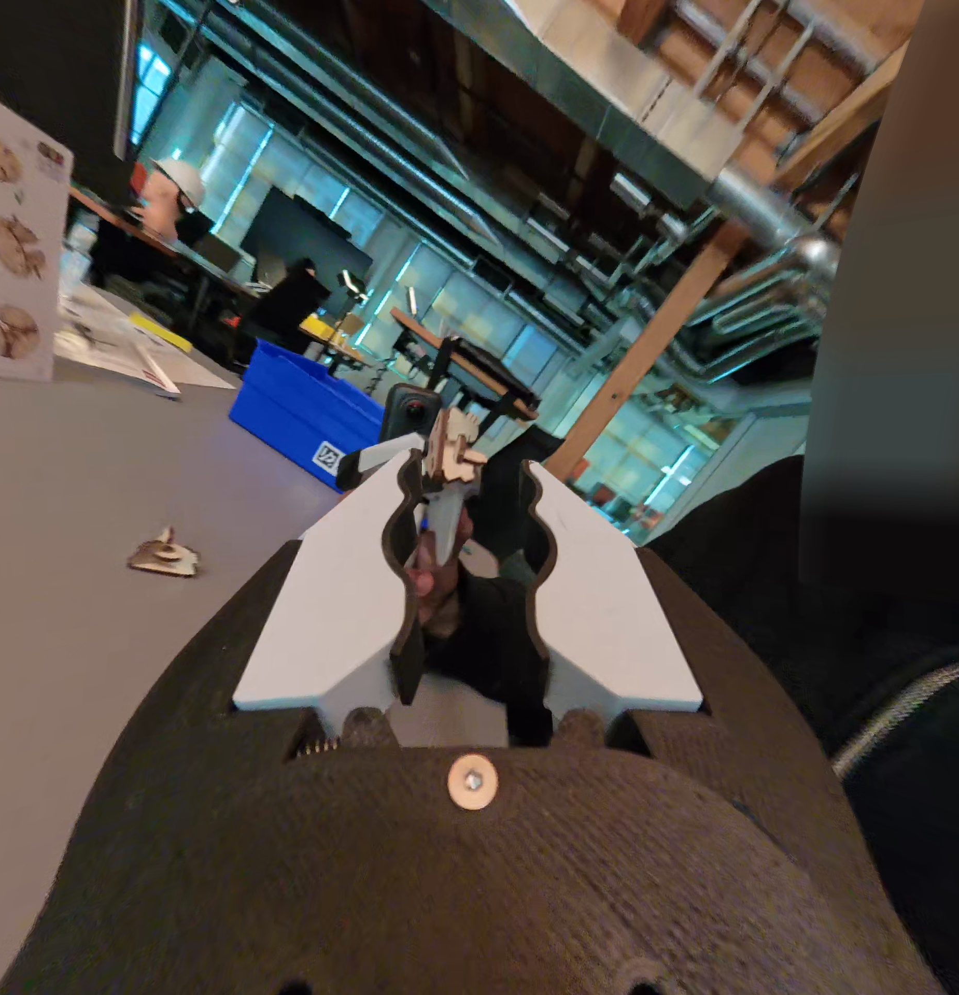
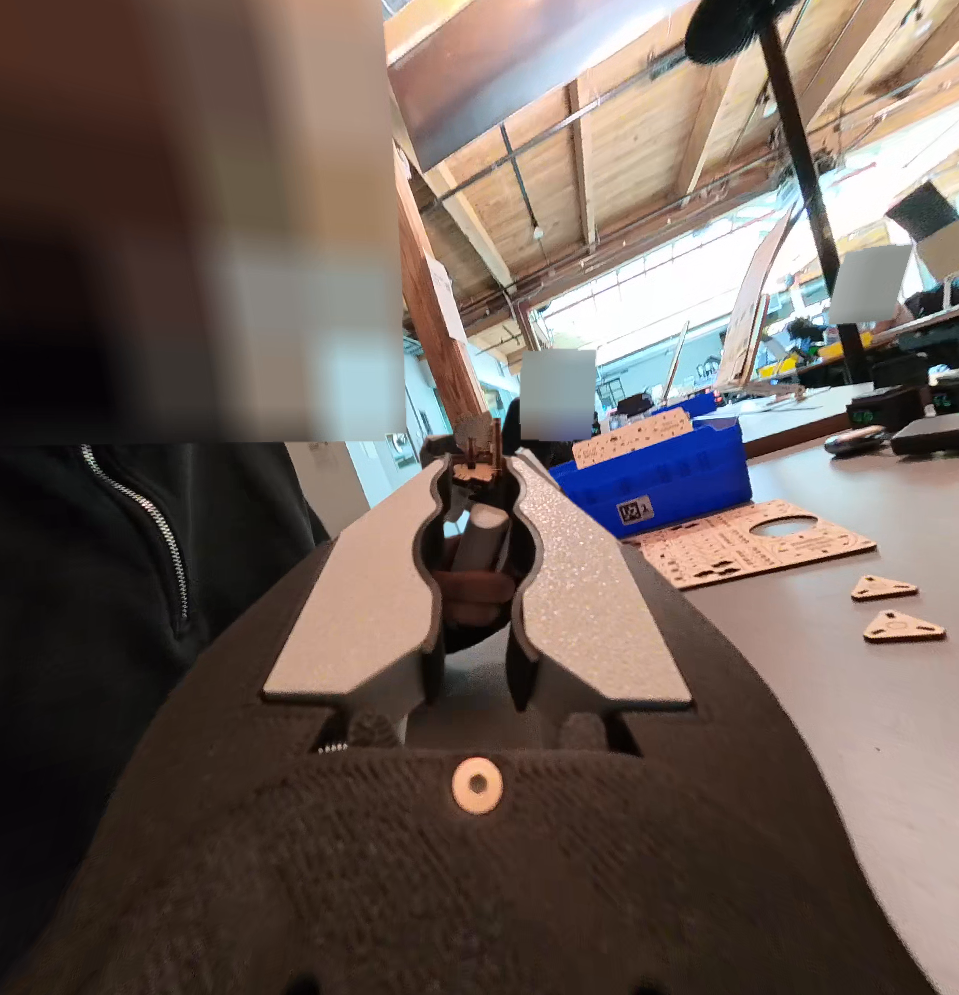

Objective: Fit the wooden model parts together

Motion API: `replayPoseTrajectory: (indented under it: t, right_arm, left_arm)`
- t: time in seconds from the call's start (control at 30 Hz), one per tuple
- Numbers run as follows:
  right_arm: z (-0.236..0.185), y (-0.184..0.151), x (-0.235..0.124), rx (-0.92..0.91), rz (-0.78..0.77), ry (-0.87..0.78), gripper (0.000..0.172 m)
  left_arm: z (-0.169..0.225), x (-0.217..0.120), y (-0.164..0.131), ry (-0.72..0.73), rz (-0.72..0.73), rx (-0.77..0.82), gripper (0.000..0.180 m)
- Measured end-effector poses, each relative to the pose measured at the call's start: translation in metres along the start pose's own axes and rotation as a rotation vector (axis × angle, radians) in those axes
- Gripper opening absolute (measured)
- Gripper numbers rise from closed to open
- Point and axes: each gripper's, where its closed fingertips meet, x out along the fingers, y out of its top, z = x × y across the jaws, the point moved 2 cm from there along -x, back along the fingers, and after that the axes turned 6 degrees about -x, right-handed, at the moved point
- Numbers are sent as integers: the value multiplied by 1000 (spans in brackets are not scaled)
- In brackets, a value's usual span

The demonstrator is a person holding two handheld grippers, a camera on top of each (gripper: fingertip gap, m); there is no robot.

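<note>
My right gripper (image 2: 478, 464) is shut on a small light-wood laser-cut assembly (image 2: 474, 457), with thin posts sticking up from a flat toothed piece. It holds it in the air in front of a person in a black zip jacket (image 2: 116, 565). My left gripper (image 1: 471, 462) faces it with its jaws apart. In the left wrist view the same wooden assembly (image 1: 456, 447) sits just past my left fingertip (image 1: 410, 468), and the other pad stands well clear of it. The right gripper's grey fingers (image 1: 447, 511) and camera (image 1: 410, 412) show behind the assembly.
A blue bin (image 2: 655, 484) (image 1: 299, 409) stands on the grey table (image 2: 843, 700). A cut-out plywood sheet (image 2: 746, 544) lies before it, with two triangular wooden pieces (image 2: 884, 587) (image 2: 903, 627) nearby. Another wooden part (image 1: 162, 557) and papers (image 1: 116, 344) lie to the left. Less than 4 cm separates the two grippers' tips.
</note>
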Motion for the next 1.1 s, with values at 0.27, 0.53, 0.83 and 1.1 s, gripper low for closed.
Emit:
replayPoseTrajectory:
  t: [0.27,0.53,0.83,1.1]
  right_arm:
    - [-10,0,5,-76,-26,11,16]
    - [-16,-14,12,-89,-101,36,16]
    - [-24,-16,11,-58,-108,93,16]
    - [-31,-19,14,-127,-153,110,16]
  left_arm:
    - [1,20,-16,18,-152,244,35]
    - [10,0,-28,61,-58,437,30]
    - [12,-1,-29,21,-49,434,16]
    - [17,-5,-31,-7,-50,472,15]
